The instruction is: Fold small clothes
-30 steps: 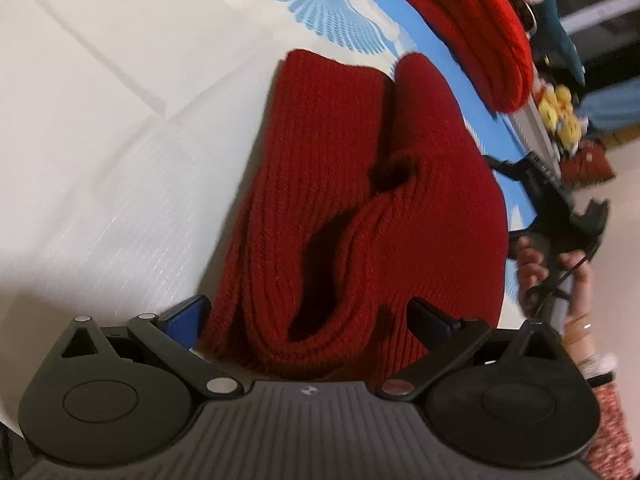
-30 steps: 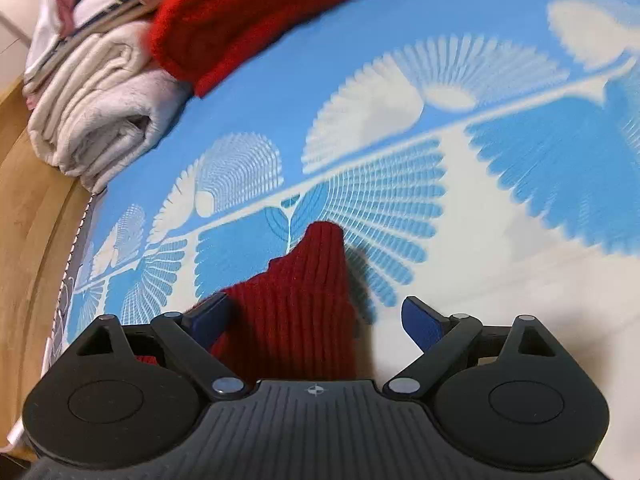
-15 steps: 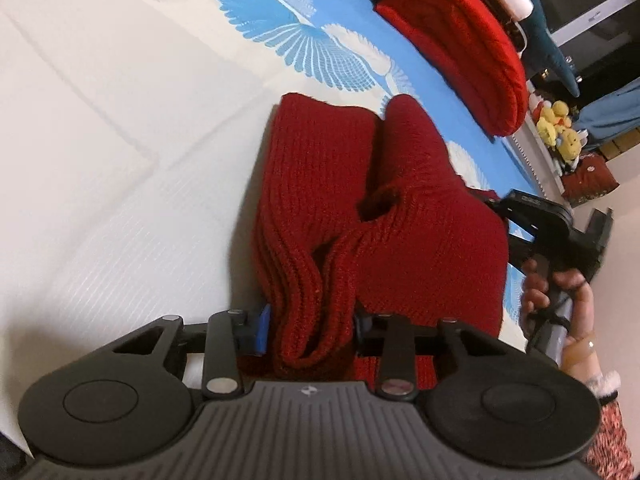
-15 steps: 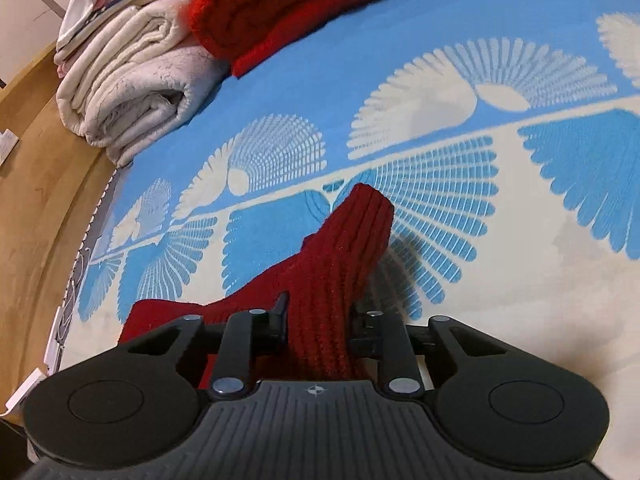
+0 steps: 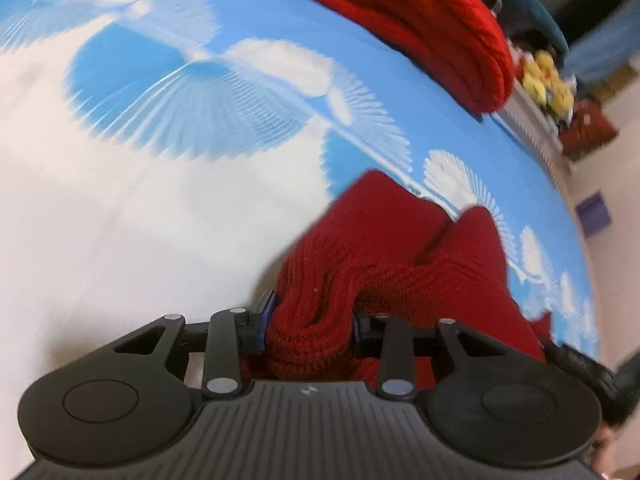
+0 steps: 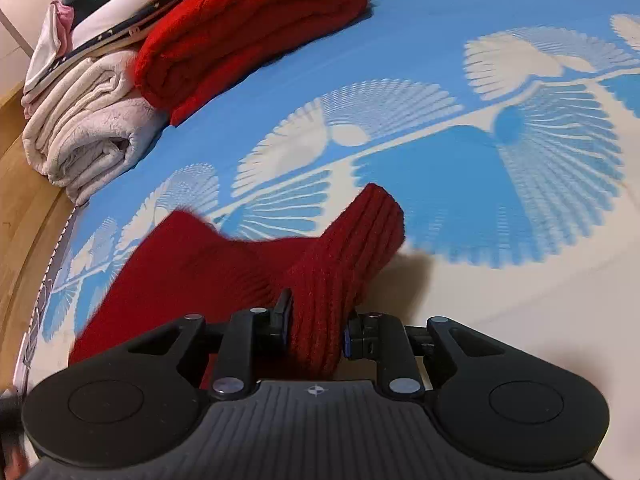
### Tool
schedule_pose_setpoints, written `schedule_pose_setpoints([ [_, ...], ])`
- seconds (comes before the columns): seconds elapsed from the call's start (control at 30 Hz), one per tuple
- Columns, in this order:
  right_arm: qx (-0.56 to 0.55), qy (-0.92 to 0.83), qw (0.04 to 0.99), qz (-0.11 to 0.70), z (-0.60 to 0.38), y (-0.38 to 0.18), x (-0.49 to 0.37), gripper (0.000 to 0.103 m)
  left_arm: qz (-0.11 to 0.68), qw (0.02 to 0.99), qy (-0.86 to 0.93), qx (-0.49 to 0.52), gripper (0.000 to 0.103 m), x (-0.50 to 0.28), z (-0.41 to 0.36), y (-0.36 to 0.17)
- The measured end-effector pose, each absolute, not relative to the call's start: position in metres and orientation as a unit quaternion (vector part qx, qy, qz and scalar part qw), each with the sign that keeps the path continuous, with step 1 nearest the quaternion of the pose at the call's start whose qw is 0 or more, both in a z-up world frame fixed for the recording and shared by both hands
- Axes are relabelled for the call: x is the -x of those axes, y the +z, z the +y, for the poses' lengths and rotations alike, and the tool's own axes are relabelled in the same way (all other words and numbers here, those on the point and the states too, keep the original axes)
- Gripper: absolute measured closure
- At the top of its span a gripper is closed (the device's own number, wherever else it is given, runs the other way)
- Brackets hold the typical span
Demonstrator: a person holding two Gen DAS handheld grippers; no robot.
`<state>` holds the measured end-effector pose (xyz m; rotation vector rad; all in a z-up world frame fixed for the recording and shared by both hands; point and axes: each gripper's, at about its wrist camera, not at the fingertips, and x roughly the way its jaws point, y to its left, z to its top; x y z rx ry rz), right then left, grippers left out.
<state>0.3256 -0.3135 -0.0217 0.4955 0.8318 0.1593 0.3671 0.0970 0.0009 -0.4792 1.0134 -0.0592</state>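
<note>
1. Right now both tools have a bite on the dark red knit garment: the left gripper has just closed its jaws on a bunched, rolled edge, and the right gripper has just closed on a ribbed corner of the same piece, cloth pinched tight between the pads on both sides.
2. The garment is lifted off the blue-and-white patterned sheet, sagging between the two grips, well short of the bright red folded knit at the far edge.
3. To fold it cleanly, I'd say the two hands should travel together at the same height, so the held edge stays straight and taut.
4. The trailing half should be left dragging on the sheet, then the held edge laid over it and matched up before letting go.
5. The left grip holds a thick wad; it may spring crooked when released, so set it down flat first.
6. Count: two grippers, one dark red garment in hand, one bright red folded knit, and one rolled white towel just beside that knit. More folded cloth lies behind the knit; how many pieces, I can't tell.
</note>
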Motion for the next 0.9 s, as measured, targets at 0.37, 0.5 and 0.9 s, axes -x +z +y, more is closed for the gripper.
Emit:
schedule_pose_setpoints([
  [0.37,-0.274,0.033,0.900,0.338,-0.333,-0.038,-0.243,0.080,0.484,0.870,-0.063,0.074,0.065,-0.492,-0.014,0.012],
  [0.5,-0.253,0.022,0.908,0.334,-0.324,-0.039,-0.230,0.073,0.486,0.872,-0.062,0.025,0.056,-0.502,-0.037,0.010],
  [0.9,-0.099,0.030,0.960,0.261,-0.334,0.036,-0.271,0.062,0.461,0.886,-0.040,0.022,0.007,-0.394,0.005,0.046],
])
